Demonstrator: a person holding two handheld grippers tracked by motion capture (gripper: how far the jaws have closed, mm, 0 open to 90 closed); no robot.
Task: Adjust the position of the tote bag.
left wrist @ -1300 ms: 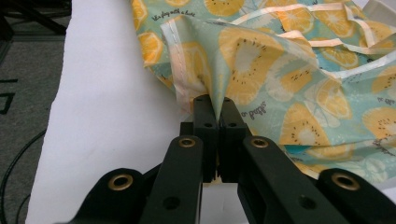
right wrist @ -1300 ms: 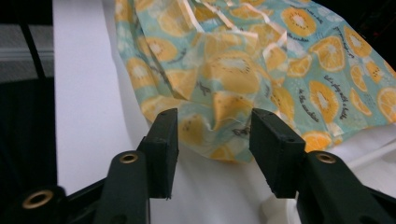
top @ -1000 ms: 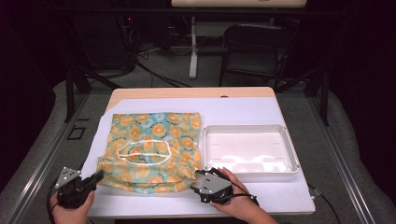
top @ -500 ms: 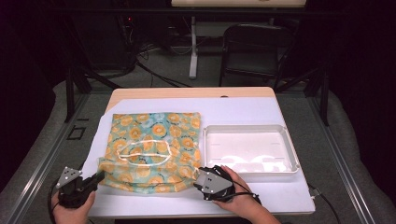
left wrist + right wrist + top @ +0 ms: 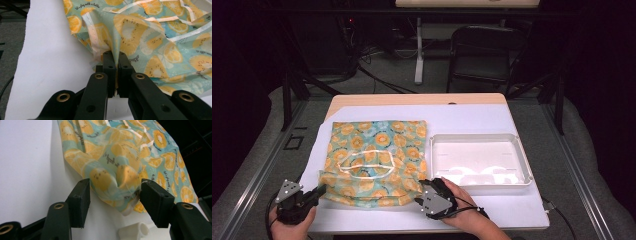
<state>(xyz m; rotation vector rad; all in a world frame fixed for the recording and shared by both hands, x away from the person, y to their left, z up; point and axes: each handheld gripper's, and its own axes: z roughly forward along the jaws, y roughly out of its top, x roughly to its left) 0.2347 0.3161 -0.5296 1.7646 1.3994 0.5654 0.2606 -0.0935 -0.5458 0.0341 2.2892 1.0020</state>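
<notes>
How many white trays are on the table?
1. The white tray sits on the right half of the table, just right of the lemon-print cloth. It looks empty; none seems hidden.

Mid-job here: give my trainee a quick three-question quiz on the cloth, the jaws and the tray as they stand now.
1. True or false: the left gripper has its jaws shut on the citrus-print cloth.
2. How do the right gripper jaws stand? A) clamped flat on the tray B) wide apart with a cloth corner bunched between them C) shut on nothing
3. In the high view, on which side of the cloth does the white tray sit?

Key
1. True; they pinch a fold at the cloth's near left corner.
2. B; they have just been opening.
3. To its right, with nothing in it.
</notes>
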